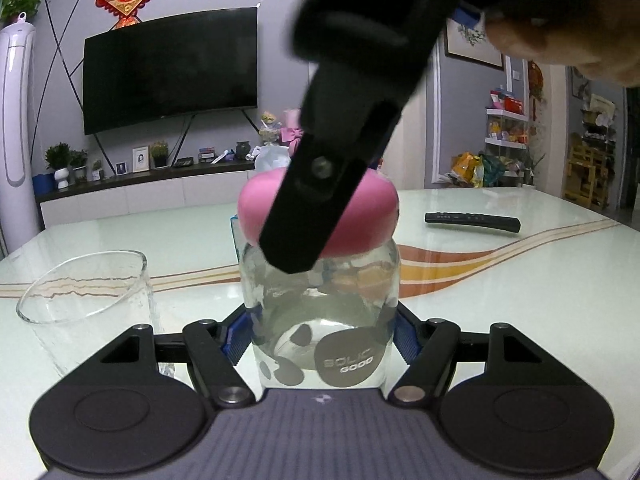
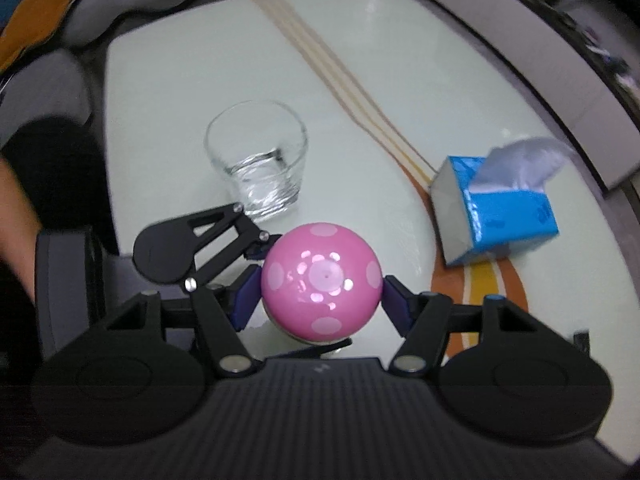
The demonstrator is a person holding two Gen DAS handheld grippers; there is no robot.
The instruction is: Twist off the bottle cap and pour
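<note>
A clear bottle (image 1: 320, 320) stands upright on the pale, shiny worktop (image 1: 500, 280), and everything else sits around it. The bottle has grey spots on its side and a round pink cap (image 2: 322, 276) with lighter pink dots on top. The left gripper (image 1: 320, 340) comes at the bottle from the side, low down, and its blue fingers (image 1: 404, 336) are clamped on the bottle's body, one on each side. The right gripper (image 2: 322, 300) comes down at the bottle from above. Its dark blue fingers (image 2: 396, 304) are squeezed onto the pink cap, one on each side of it. In the left wrist view, a black finger of the right gripper crosses in front of the cap, and part of a hand (image 1: 560, 40) shows up high behind it. A clear drinking glass (image 2: 258, 160) stands just beside the bottle, upright, with its open mouth up; it may have a little water in the bottom, but the blur makes that hard to tell. A blue tissue box (image 2: 500, 212) sits near the bottle on the other side, with a white tissue sticking out. A black remote (image 1: 472, 222) lies flat on the worktop well behind the bottle.
</note>
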